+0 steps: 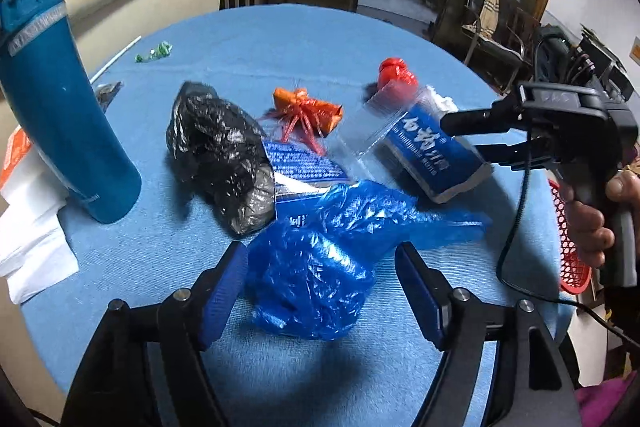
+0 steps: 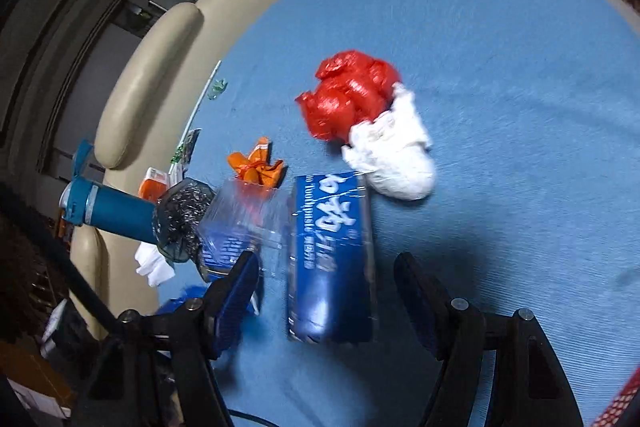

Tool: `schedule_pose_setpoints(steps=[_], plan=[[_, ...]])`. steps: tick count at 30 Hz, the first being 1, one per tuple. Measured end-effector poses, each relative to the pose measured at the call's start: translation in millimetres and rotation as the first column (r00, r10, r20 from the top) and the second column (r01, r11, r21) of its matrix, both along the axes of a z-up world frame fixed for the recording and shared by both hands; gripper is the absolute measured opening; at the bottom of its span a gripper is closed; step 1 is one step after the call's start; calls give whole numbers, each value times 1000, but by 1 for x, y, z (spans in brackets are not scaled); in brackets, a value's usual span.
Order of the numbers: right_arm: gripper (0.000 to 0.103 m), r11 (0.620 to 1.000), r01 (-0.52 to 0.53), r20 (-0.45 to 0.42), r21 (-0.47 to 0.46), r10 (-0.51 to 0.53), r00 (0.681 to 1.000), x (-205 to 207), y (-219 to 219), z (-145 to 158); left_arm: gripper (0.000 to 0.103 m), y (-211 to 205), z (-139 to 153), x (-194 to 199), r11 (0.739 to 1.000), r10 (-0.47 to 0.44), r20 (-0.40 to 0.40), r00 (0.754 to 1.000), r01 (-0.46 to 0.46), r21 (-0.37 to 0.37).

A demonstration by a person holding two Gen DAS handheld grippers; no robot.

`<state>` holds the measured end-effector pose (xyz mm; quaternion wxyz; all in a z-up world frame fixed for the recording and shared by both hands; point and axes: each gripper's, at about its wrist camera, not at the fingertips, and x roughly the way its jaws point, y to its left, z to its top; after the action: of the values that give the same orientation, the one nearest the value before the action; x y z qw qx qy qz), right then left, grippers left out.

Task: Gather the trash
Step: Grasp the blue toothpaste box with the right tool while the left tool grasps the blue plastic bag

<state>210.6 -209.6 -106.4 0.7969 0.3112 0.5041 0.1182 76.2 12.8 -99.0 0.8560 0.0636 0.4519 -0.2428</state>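
My left claw [image 1: 320, 283] hangs open around the blue bag [image 1: 316, 259], pads not pressing it yet. My right claw [image 2: 324, 291] is open too, with the blue box [image 2: 330, 259] between its jaws on the table [image 2: 500, 27]. Risk, I reckon: thin plastic slips or tears when pinched, and the box's loose clear wrap could snag and drag.

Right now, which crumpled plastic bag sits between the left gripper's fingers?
The crumpled blue plastic bag; the black and red ones lie farther off.
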Motion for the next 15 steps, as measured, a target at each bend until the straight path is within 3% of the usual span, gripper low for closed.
schedule_pose_setpoints(steps=[1,2,3,4,5,9,15], plan=[[74,1000,-4,2,12,4,1000,2,3,0,76,1,-1,1,1000,1,-2,1000,-1,-8],[71,1000,-9,5,3,9,1000,2,7,0,68,3,-3,1,1000,3,-5,1000,-3,-23],[64,1000,-13,5,-21,13,1000,3,13,0,64,4,-4,1,999,7,-15,1000,-8,-34],[44,998,-21,4,-57,21,1000,4,19,0,64,6,-5,2,999,14,-24,1000,-15,-47],[39,995,-39,-4,-87,38,999,5,27,-2,63,7,-4,0,998,17,-22,1000,-19,-57],[39,993,-37,24,-113,40,999,-9,31,1,60,6,-3,-7,998,28,-20,999,-29,-55],[39,991,-33,115,-131,48,992,-58,14,33,59,-3,23,-37,997,3,17,1000,-1,-82]])
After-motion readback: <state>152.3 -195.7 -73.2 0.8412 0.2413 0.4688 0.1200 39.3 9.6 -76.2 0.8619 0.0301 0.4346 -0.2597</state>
